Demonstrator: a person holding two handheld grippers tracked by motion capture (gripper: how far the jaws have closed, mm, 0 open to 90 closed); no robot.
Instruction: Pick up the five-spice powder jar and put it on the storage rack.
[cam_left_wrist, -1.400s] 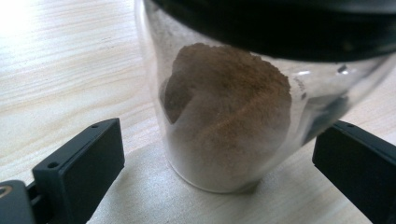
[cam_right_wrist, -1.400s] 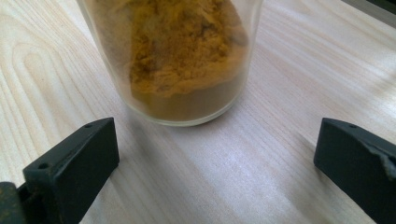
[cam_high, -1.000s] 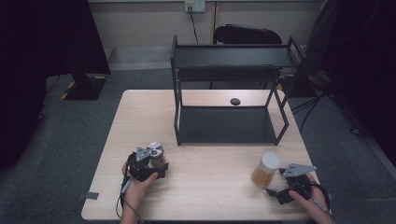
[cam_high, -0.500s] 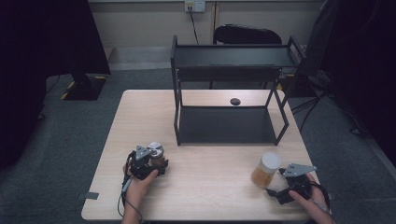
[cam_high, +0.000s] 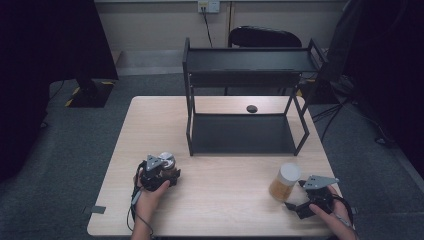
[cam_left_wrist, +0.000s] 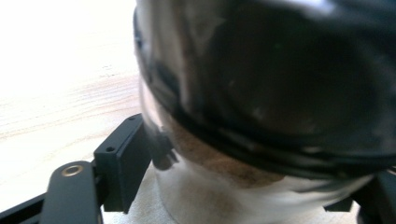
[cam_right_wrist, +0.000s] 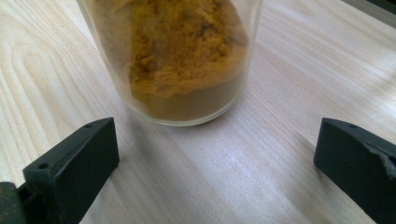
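Note:
A small jar (cam_high: 166, 161) with a silvery lid and dark contents stands at the table's front left. My left gripper (cam_high: 167, 169) has just been closing around it. In the left gripper view the jar (cam_left_wrist: 261, 93) is close up between the jaws of my left gripper (cam_left_wrist: 247, 186), and the left pad (cam_left_wrist: 123, 168) presses on its side. At the front right stands a clear jar of yellow-orange powder (cam_high: 285, 182) with a white lid. My right gripper (cam_high: 295, 195) sits just short of it, open. In the right gripper view that jar (cam_right_wrist: 187, 60) stands beyond the wide-apart fingertips of my right gripper (cam_right_wrist: 215, 158).
A black two-level shelf rack (cam_high: 245, 65) stands at the back of the wooden table (cam_high: 225, 205). A small black disc (cam_high: 251, 108) lies on the table under the rack. A dark chair (cam_high: 265, 37) is behind the table.
The left gripper's jaws have closed in on the small jar. Neither hand has shifted, and the powder jar stays where it was.

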